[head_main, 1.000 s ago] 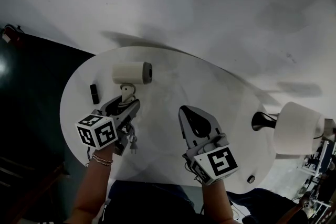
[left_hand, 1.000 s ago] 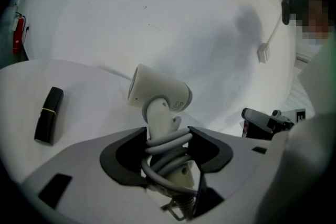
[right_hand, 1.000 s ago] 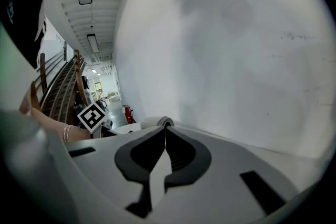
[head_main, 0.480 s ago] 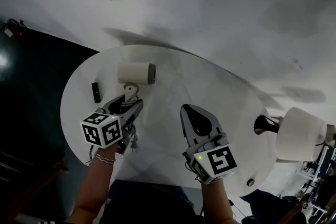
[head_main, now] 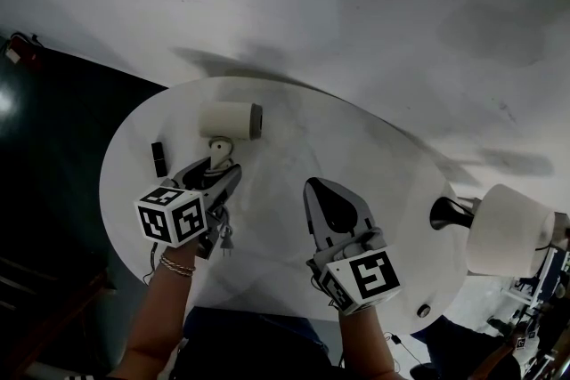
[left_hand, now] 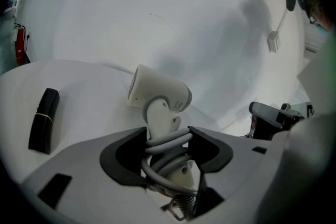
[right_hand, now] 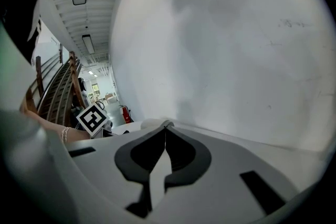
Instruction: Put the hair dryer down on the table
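Observation:
The white hair dryer point(head_main: 230, 120) has its barrel lying across the far left of the round white table point(head_main: 356, 147). My left gripper point(head_main: 218, 173) is shut on its handle, which is wrapped in grey cord point(left_hand: 167, 140). In the left gripper view the hair dryer point(left_hand: 157, 93) points left, just beyond the left gripper point(left_hand: 167, 131). I cannot tell whether it rests on the tabletop. The cord's plug point(head_main: 225, 243) hangs beside my left hand. My right gripper point(head_main: 322, 189) hovers over the table's middle, shut and holding nothing, and the right gripper point(right_hand: 166, 126) shows its tips touching.
A small black oblong object point(head_main: 158, 159) lies at the table's left edge, also seen as the black object point(left_hand: 43, 119). At the right stand a white cylindrical shade point(head_main: 506, 231) and a black fixture point(head_main: 448, 211). A small dark knob point(head_main: 423, 311) sits near the front right edge.

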Available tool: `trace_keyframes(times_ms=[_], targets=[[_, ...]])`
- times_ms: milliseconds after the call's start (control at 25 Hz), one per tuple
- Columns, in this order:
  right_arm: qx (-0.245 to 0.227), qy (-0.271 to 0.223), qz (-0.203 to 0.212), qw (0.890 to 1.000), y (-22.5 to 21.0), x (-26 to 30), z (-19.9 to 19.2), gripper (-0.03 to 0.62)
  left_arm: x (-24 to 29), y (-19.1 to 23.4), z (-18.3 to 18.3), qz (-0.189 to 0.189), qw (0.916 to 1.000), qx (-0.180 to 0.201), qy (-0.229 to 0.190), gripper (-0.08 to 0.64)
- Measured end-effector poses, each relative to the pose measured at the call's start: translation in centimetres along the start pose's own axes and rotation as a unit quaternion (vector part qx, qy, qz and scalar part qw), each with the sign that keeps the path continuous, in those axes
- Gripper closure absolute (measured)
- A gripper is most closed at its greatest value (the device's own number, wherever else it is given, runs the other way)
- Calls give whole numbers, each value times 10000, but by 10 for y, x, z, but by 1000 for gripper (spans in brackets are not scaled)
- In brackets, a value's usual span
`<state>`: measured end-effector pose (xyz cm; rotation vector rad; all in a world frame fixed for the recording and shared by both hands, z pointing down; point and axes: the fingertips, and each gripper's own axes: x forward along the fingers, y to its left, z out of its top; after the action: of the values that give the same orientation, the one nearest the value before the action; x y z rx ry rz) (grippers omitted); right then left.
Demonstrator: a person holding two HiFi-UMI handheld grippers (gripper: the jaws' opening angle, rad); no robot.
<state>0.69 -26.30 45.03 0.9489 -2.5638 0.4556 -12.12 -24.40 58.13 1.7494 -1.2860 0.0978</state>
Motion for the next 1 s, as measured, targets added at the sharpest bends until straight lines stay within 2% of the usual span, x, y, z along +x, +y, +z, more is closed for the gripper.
trace_keyframes(times_ms=[1000], targets=[[118, 144, -137, 9997, -11, 0, -14, 574, 13, 11, 16, 167, 9995, 252, -27, 302]])
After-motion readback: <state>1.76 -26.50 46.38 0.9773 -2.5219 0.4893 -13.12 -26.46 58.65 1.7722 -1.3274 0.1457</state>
